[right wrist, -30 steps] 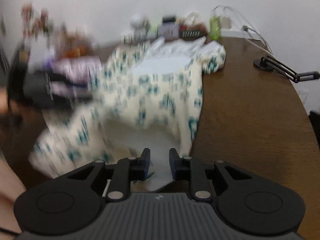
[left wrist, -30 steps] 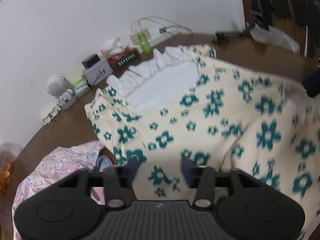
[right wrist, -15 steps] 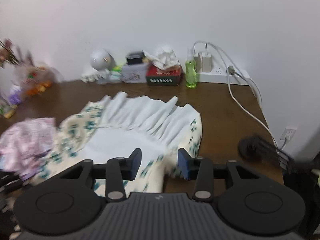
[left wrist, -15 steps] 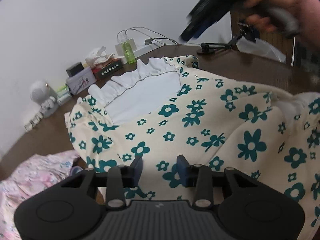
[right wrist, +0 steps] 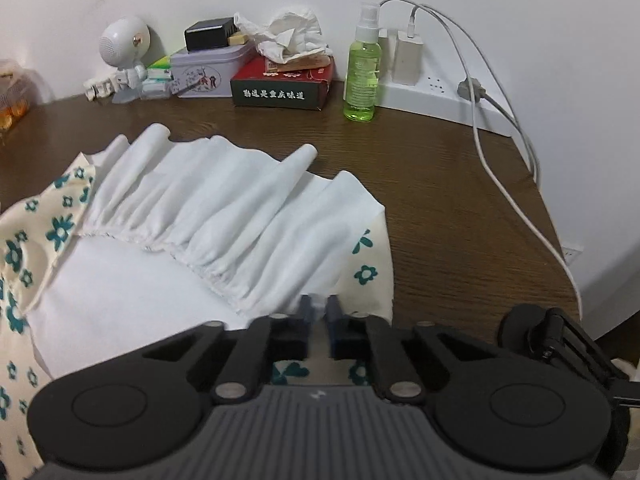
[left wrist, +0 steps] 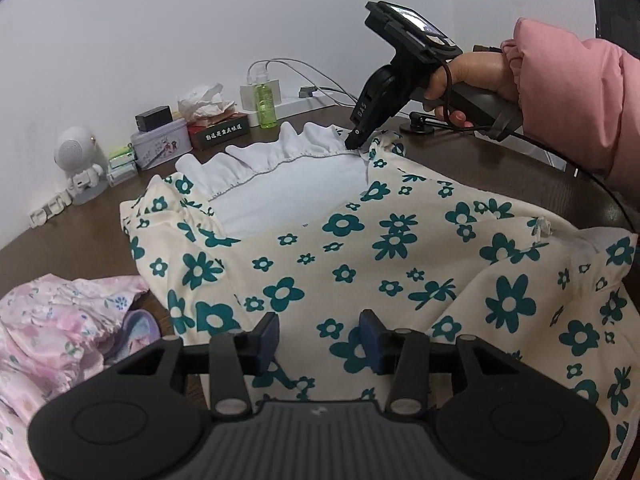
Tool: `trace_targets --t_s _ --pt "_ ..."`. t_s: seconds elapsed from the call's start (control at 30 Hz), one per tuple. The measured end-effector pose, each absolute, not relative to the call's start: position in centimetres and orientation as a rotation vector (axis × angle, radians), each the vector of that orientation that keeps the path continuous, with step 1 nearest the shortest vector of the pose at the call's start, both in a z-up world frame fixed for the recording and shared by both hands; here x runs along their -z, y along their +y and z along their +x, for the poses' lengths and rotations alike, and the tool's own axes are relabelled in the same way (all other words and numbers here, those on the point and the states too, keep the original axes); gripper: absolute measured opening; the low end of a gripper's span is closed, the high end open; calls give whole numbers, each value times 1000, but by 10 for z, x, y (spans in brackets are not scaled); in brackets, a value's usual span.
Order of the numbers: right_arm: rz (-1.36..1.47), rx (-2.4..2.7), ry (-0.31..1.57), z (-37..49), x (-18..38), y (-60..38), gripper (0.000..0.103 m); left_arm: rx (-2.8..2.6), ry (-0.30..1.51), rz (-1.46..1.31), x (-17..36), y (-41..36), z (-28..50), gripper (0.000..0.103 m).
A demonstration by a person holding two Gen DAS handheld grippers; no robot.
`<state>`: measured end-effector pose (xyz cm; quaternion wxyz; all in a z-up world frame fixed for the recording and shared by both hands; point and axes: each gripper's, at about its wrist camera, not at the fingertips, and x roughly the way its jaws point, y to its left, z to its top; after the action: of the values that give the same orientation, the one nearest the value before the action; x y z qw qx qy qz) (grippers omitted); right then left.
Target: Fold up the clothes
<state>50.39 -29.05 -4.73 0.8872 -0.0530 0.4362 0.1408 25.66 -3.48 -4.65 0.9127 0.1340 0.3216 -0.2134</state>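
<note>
Slippage was the risk: the right gripper (right wrist: pixel 318 312), fingers clenched on the frilled hem of the cream, teal-flowered cotton dress (left wrist: pixel 360 248) spread on the brown wooden bench (right wrist: pixel 440 200), held only a thin pinch. The left gripper (left wrist: pixel 318 336) hovered with released fingers at 6 o'clock, so a tug could drag the cloth toward the green spray bottle (right wrist: pixel 362 76) at 12 o'clock.

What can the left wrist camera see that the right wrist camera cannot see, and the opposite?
Only the left wrist view shows the pink garment, the whole right gripper from outside with the hand holding it, and the open left gripper over the floral cloth.

Only the right wrist view shows the right gripper's fingers nearly closed at the white ruffle, and the black clamp base.

Both show the floral dress, green spray bottle, tissue box and white robot figure.
</note>
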Motion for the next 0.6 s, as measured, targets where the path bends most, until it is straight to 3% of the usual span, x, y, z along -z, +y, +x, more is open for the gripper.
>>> trace_targets --t_s 0.23,0.4,0.47,0.53,0.57,0.6 --pt "-37 -286 872 507 36 -300 2 444 660 268 47 -33 256 44" --pt "-75 -259 901 516 45 -300 20 446 656 269 47 -32 255 44" --pt "-98 -256 900 520 48 -297 21 449 657 256 47 -30 256 45" --pt "-116 -253 888 523 48 -295 17 453 660 247 47 -28 257 45" --pt "-109 -250 889 525 48 -295 3 454 661 242 47 -27 258 45" --pt "-98 -248 889 526 48 -295 0 455 660 242 47 -27 258 45"
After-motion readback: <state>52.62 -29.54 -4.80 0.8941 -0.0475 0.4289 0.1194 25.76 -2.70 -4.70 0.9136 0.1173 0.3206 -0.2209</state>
